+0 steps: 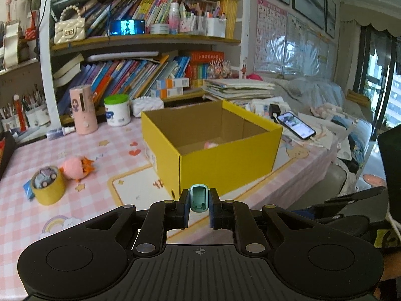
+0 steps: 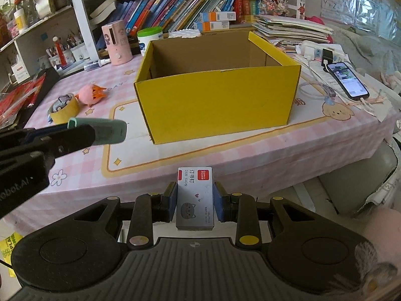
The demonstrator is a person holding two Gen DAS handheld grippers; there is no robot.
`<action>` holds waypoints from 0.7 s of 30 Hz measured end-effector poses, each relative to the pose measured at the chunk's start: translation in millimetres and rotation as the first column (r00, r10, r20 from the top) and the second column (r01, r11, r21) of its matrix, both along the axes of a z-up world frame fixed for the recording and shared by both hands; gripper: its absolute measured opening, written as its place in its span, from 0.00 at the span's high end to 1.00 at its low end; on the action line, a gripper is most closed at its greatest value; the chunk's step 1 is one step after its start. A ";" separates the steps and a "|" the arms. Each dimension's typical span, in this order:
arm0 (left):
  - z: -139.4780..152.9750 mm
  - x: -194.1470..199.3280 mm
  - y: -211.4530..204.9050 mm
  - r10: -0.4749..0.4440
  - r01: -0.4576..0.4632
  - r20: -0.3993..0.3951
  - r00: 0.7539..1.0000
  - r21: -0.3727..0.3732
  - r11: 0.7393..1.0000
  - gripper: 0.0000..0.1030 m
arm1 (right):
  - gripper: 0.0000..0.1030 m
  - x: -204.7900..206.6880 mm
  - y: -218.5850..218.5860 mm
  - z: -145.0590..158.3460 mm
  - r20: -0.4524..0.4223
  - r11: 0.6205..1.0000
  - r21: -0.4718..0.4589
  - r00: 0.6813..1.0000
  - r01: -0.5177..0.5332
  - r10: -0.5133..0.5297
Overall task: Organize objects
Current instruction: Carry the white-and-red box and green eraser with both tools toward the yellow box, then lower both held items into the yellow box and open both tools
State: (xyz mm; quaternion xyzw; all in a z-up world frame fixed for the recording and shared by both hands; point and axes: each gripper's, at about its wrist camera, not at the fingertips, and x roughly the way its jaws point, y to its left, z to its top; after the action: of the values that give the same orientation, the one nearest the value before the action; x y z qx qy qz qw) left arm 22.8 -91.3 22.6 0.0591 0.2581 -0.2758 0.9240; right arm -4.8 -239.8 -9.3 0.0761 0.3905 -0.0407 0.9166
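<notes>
Left gripper point(image 1: 199, 207): I had it pitched gently downward, short of the counter's near edge, aimed at the near corner of the yellow box point(image 1: 225, 160).
Left fingers point(image 1: 184, 207): clamped tight on a small teal stapler point(image 1: 198, 198), which stood upright between the pads, hollow side facing the camera.
Left gripper from the right view: it reached in from the left side point(image 2: 82, 135), with the teal stapler point(image 2: 110, 130) poking out past the tips, up off the counter and just left of the box.
Right gripper point(image 2: 195, 202): I held it tilted down more steeply, hovering off the near edge of the counter point(image 2: 225, 155), in front of the box's long yellow wall point(image 2: 218, 102).
Right fingers point(image 2: 171, 200): closed on a flat grey box of staples point(image 2: 195, 198), cat drawing and red label up, its far end jutting past the tips.
Yellow box: open-topped, sat mid-counter on the pink checked cloth; something pink point(image 1: 210, 145) lay inside on the floor.
Left on the counter: a yellow tape roll point(image 1: 48, 188) with a toy car point(image 1: 45, 177) sitting in its core, a pink plush point(image 1: 74, 166) just beside it.
Phone point(image 1: 297, 125): lit, to the right of the box.
</notes>
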 end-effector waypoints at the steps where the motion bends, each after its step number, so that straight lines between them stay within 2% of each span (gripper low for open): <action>1: 2.5 1.2 -1.4 0.002 -0.002 0.006 1.000 -0.005 1.000 0.87 | 0.73 2.5 -1.6 0.5 0.001 1.000 0.000 1.000 -0.003 0.003; 13: 35.2 20.5 -25.3 0.004 0.004 0.128 0.992 -0.067 0.998 0.87 | 0.73 24.1 -30.7 22.5 0.047 1.000 0.006 0.999 0.008 -0.008; 21: 36.7 49.7 -52.4 0.034 -0.023 0.147 0.989 -0.078 0.997 0.87 | 0.73 48.8 -60.5 64.3 0.190 0.999 -0.032 0.982 -0.012 0.018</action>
State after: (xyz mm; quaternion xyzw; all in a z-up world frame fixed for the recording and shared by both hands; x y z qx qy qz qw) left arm 72.5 -143.7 59.3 0.0406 0.1788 -0.2671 0.9461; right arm 44.0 -300.3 55.0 0.0626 0.3007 -0.0321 0.9511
